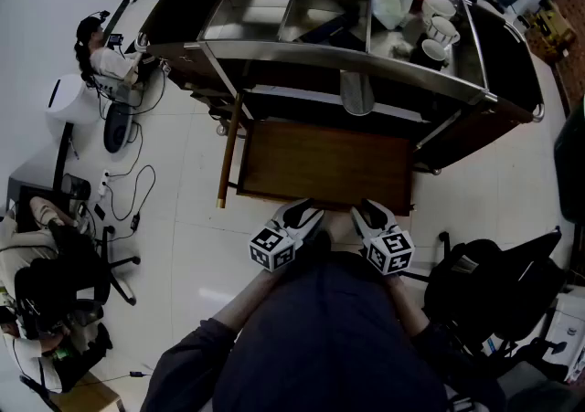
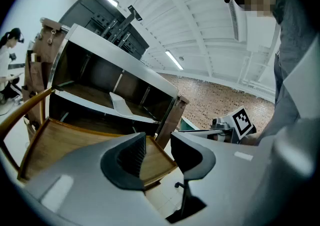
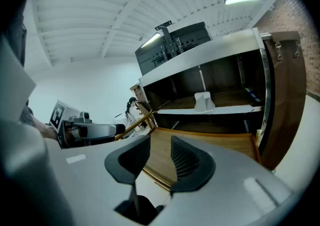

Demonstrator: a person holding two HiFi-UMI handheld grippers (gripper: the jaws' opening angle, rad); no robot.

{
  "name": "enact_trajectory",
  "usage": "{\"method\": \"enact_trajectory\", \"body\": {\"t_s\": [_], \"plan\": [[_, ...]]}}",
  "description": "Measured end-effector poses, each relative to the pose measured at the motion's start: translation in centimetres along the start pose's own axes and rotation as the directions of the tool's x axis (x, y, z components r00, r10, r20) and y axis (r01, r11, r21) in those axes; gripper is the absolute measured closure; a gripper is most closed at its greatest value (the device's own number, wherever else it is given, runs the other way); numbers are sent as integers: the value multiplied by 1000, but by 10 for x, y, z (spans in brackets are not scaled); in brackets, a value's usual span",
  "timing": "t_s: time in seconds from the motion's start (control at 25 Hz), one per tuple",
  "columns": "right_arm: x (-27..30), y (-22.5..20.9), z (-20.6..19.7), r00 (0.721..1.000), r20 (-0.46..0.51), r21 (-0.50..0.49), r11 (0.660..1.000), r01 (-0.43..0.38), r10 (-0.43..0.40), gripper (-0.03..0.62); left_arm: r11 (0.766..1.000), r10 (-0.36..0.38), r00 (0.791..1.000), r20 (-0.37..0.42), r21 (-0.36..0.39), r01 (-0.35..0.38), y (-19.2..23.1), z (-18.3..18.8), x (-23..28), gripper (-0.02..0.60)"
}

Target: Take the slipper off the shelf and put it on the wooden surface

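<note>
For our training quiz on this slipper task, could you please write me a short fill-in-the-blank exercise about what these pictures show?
1. The slipper lies on the ____, not yet on the wooden surface.
2. The left tool holds ____ between its jaws.
3. The jaws of the right tool stand ____, not shut.

Missing words: shelf; nothing; open.
</note>
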State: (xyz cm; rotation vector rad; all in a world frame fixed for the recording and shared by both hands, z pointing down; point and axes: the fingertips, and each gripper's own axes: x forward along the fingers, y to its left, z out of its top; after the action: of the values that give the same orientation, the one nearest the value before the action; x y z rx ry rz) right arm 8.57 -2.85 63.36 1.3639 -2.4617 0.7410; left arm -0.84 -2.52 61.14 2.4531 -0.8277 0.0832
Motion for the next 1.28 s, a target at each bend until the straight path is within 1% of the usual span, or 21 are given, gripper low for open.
{"method": "enact_trajectory", "body": {"t_s": [0.16,0.32,0.4,0.52,0.6,0.76,0.84,0.92,1.04,1.12,1.16,1.2,1.24,1.28], "plan": [[15,-8,6,1000,3,-15,1000,1,-1,452,1000,19,1000,0,1,-19,10,4,-2,390],[48,-36,18,1000,-19,-47,999,1,-2,428,999,36,999,3,-24,-36,17,3,-8,335],[70,-56,33,1000,-26,-78,997,3,-5,416,998,53,998,23,-37,-52,21,6,-11,310],[108,-85,65,1000,-20,-149,989,15,-19,408,995,84,995,62,-52,-81,28,14,-18,247],[137,-105,87,999,-21,-200,979,34,-38,408,994,99,992,76,-64,-94,33,17,-22,232],[198,-146,126,995,-41,-290,954,76,-91,408,989,130,985,109,-90,-121,39,21,-33,178],[225,-169,136,989,-64,-306,946,105,-130,408,986,144,983,116,-100,-133,41,22,-38,175],[248,-192,139,980,-93,-300,944,139,-174,408,983,160,979,124,-106,-147,43,25,-44,176],[268,-216,138,965,-135,-292,939,180,-227,408,981,166,978,126,-126,-150,43,27,-51,176],[277,-228,140,953,-140,-288,932,220,-268,408,979,164,980,116,-144,-147,43,28,-55,179],[281,-233,141,944,-147,-289,926,243,-294,433,977,168,980,110,-148,-151,44,27,-57,181],[284,-238,140,935,-159,-297,919,260,-316,519,977,173,979,108,-149,-156,46,25,-60,183],[286,-240,139,929,-171,-307,913,268,-330,588,976,178,978,109,-149,-161,48,24,-62,184],[286,-240,138,925,-174,-313,909,274,-338,588,975,184,977,111,-150,-167,51,23,-64,184]]}}
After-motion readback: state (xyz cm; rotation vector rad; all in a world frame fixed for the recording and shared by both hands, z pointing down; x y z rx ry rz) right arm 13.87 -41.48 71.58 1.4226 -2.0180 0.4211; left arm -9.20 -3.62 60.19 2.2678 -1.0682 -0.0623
